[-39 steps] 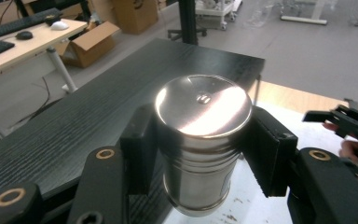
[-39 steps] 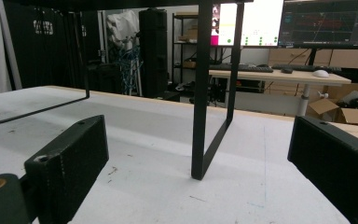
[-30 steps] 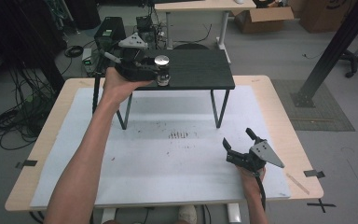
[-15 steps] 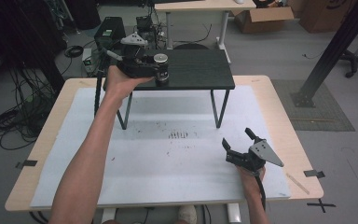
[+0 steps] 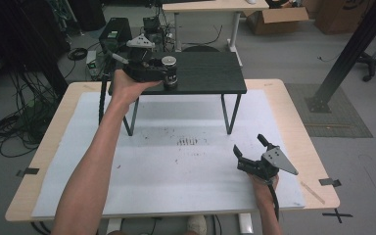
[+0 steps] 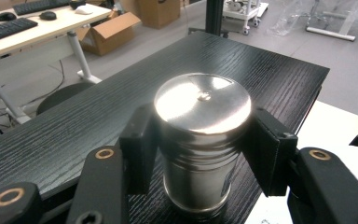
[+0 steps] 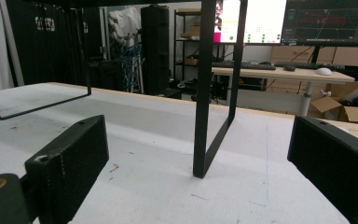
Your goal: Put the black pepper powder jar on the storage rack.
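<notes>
A shiny metal cylinder [image 5: 169, 69] stands near the front left edge of a black raised shelf [image 5: 210, 73]. My left gripper [image 5: 165, 74] is shut on it. In the left gripper view both jaws press the sides of the cylinder [image 6: 203, 140], whose base seems to rest on the shelf's wood grain [image 6: 98, 107]. My right gripper [image 5: 248, 145] rests low over the white mat at the front right, open, with nothing between its jaws. In the right gripper view its wide-apart fingers [image 7: 70, 161] frame a shelf leg [image 7: 212, 116].
The shelf stands on thin black legs [image 5: 232, 115] over a white mat [image 5: 176, 171] on the wooden table [image 5: 293, 122]. Small dark marks [image 5: 188, 142] dot the mat's middle. Beyond the table are cables, a desk and cardboard boxes [image 5: 274, 17].
The left gripper and the cylinder have shifted slightly away from me along the shelf's front left part. The right gripper has stayed in place, open.
</notes>
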A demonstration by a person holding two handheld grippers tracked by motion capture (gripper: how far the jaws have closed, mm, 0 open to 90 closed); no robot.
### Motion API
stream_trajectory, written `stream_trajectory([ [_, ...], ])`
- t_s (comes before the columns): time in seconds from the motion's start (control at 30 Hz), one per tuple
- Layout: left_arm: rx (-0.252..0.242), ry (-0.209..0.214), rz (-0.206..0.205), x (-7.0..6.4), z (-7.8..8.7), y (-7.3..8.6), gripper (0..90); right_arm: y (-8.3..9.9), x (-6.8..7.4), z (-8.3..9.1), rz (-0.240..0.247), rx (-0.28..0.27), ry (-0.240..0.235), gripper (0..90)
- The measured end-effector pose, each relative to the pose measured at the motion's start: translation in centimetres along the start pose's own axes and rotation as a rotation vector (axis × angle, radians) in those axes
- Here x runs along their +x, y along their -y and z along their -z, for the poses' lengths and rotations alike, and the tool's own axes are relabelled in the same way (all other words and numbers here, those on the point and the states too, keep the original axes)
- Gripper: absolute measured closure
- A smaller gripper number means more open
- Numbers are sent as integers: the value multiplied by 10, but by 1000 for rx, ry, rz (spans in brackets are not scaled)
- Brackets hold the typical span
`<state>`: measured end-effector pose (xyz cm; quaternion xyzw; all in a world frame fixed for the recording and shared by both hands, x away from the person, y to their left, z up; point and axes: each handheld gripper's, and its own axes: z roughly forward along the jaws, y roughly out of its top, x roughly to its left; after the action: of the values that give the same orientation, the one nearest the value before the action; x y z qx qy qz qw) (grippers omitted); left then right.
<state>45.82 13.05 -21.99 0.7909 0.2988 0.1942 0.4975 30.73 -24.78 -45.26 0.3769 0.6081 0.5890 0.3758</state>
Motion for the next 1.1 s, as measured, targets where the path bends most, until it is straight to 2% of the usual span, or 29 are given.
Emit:
stream_trajectory([
  [0.77,-3,2,5,0,-1,0,482,0,0,0,-7,-3,3,50],
  [0.97,22,-6,0,-2,-3,1,357,0,0,0,-6,-1,1,53],
  [1.1,29,-8,10,-3,-4,0,219,0,0,0,-5,0,-1,53],
])
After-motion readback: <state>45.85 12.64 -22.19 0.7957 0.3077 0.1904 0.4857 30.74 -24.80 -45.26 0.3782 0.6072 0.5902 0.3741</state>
